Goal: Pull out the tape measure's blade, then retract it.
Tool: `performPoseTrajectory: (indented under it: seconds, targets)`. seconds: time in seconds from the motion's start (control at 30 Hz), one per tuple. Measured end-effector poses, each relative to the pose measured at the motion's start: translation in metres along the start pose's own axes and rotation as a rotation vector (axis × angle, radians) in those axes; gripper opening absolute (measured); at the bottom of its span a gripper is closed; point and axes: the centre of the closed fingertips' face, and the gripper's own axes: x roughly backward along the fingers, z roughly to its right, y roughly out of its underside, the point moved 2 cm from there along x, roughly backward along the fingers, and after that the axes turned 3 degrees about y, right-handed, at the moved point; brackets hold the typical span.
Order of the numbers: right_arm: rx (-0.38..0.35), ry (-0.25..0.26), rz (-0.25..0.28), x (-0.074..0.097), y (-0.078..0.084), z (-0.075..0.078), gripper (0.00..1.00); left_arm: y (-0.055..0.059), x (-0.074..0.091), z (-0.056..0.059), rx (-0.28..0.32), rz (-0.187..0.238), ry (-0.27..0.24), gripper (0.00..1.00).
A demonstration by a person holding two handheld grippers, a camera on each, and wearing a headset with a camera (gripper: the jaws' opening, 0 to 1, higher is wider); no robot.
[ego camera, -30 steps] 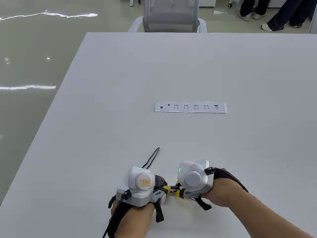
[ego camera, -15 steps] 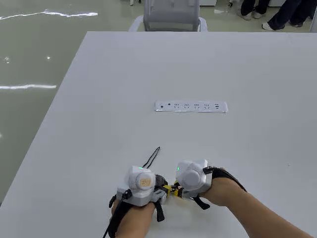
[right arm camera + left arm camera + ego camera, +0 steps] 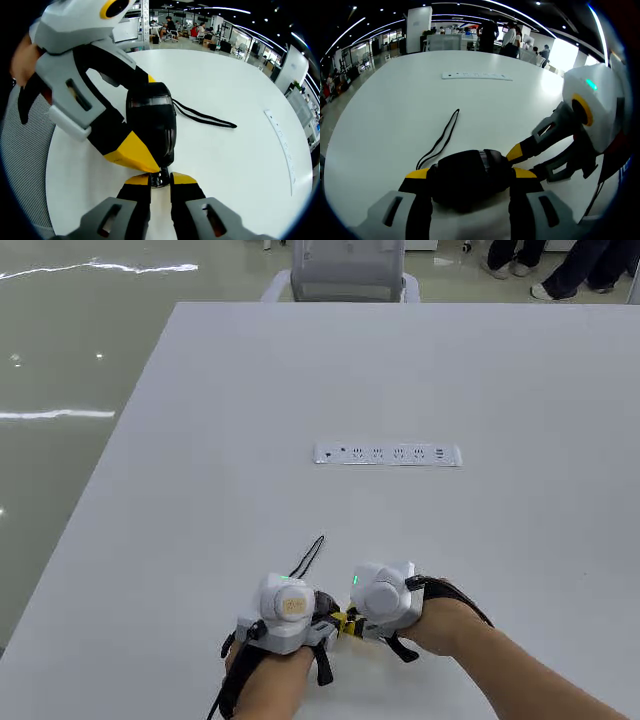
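- The left claw (image 3: 470, 176) is shut tight around the fat black tape measure (image 3: 150, 120), with one yellow tip on each side. I think this is so the case cannot slide when the blade gets pulled
- The right claw (image 3: 160, 181) is almost fully closed. It pinches the little metal tip (image 3: 161, 175) of the blade, right at the bottom edge of the case
- The blade is not out yet, so the pull looks ready to begin
- The tape measure is low over the white table (image 3: 250, 440), near the person's edge, right between both claws. I cannot tell if it touches the table
- Its black strap (image 3: 440, 137) lies loose on the table, past the left claw
- A white power strip (image 3: 388, 454) lies well apart, farther up the table
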Motion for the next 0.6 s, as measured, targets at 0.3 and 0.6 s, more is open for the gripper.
performPoseTrajectory:
  seconds: [0.3,0.6]
  targets:
    - [-0.001,0.002,0.007,-0.003,-0.0039,-0.0008,0.13,0.0,0.0005,-0.0005,0.001,0.002,0.001,0.59]
    - [0.007,-0.001,0.004,-0.0035,-0.0041,-0.0005,0.13,0.0001,0.0006,-0.0009,0.002,0.003,0.0,0.59]
